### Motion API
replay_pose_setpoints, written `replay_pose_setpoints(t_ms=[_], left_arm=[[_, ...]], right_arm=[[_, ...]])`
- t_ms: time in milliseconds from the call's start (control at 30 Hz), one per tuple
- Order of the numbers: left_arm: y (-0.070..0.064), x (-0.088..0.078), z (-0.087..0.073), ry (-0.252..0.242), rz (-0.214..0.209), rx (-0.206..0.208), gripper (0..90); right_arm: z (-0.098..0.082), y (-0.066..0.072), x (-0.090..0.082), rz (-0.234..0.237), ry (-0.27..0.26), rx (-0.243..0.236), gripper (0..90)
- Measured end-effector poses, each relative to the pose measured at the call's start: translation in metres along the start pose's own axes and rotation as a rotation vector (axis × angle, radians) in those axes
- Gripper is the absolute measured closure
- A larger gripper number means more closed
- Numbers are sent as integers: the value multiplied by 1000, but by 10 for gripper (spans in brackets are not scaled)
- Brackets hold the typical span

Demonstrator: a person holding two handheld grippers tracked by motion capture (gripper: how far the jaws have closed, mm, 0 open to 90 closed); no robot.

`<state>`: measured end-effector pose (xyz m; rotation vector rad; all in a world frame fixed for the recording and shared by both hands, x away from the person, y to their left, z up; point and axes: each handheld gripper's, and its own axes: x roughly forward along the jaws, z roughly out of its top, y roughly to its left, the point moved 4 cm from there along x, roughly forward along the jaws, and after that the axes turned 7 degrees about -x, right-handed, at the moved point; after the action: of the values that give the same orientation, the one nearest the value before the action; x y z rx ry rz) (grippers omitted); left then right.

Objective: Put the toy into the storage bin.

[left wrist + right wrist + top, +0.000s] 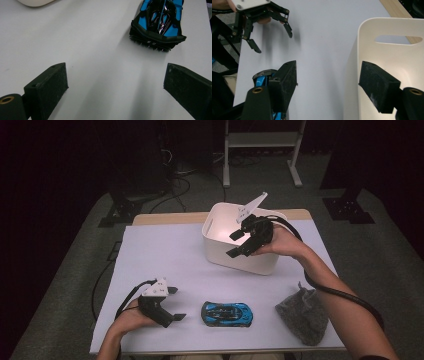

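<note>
White covers the table (165, 255) in the high view. The left gripper (172, 303) rests near the front left edge, its jaws spread with nothing between them, pointing right toward a blue and black toy car (226, 313) that lies just beside it at the near edge. To the right of the car sits a grey drawstring pouch (302, 314). Farther back, the right gripper (237, 243) is held up against the near wall of a white bin (220, 227), jaws wide apart and empty.

In the left gripper view, the two black jaws stand far apart over bare tabletop, and the toy car (158, 22) lies ahead of them to the right, its tail end toward the camera, touching neither jaw.

In the right gripper view, the jaws straddle the bin's wall (354, 75) without pressing it; one hangs over the table, the other over the bin's inside. The left gripper (273, 37) shows beyond, open, and part of the car (260, 76) shows behind the left jaw.
</note>
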<state>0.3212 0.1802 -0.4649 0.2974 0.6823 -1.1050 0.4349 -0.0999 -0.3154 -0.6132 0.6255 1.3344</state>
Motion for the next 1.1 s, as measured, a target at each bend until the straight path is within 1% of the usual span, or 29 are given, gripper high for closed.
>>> replay_pose_setpoints(t_ms=[33,67,100,167,200,267,333,400,500,533,567,633,667,700,767,800,867,900,1000,1100], left_arm=[[0,0,0,0,1,-2,46],[0,0,0,0,2,-6,46],[0,0,-1,0,3,-6,46],[0,-1,-2,-2,3,-10,46],[1,-1,-2,0,4,-11,46],[1,-1,-2,2,7,-12,46],[1,-2,-3,-1,9,-13,46],[2,-2,-3,-1,8,-18,46],[2,-2,-5,16,6,-19,46],[2,-2,-6,20,7,-18,46],[1,-2,-6,22,5,-21,46],[1,-2,-6,21,2,-27,45],[1,-3,-6,21,0,-28,46],[1,-3,-7,18,0,-31,46],[1,-5,-7,15,2,-33,45],[1,-5,-7,14,1,-34,45],[2,-5,-8,14,2,-40,45],[2,-5,-9,14,1,-42,45],[3,-6,-9,5,2,-48,45],[3,-7,-8,-6,6,-49,45]], right_arm=[[0,-1,1,0,4,6,292],[0,-4,2,-2,9,1,292],[0,-7,4,-3,15,10,297],[-2,-11,6,-10,26,9,307],[-3,-15,8,-10,28,18,316],[-5,-19,12,-12,39,31,330],[-8,-24,18,-16,60,35,361],[-9,-29,22,-17,66,38,432],[-10,-31,27,-11,76,36,532],[-10,-32,30,-12,91,34,560],[-10,-33,32,-11,102,25,601],[-10,-35,36,-15,110,25,667],[-10,-35,38,-16,117,18,723],[-11,-35,40,-11,118,9,754],[-11,-34,43,-12,137,3,822],[-11,-34,45,-6,138,-2,824],[-9,-34,45,-13,143,-12,831],[-9,-33,45,-17,145,-26,834],[-9,-32,45,-22,152,-35,835],[-9,-30,45,-20,142,-36,835]])
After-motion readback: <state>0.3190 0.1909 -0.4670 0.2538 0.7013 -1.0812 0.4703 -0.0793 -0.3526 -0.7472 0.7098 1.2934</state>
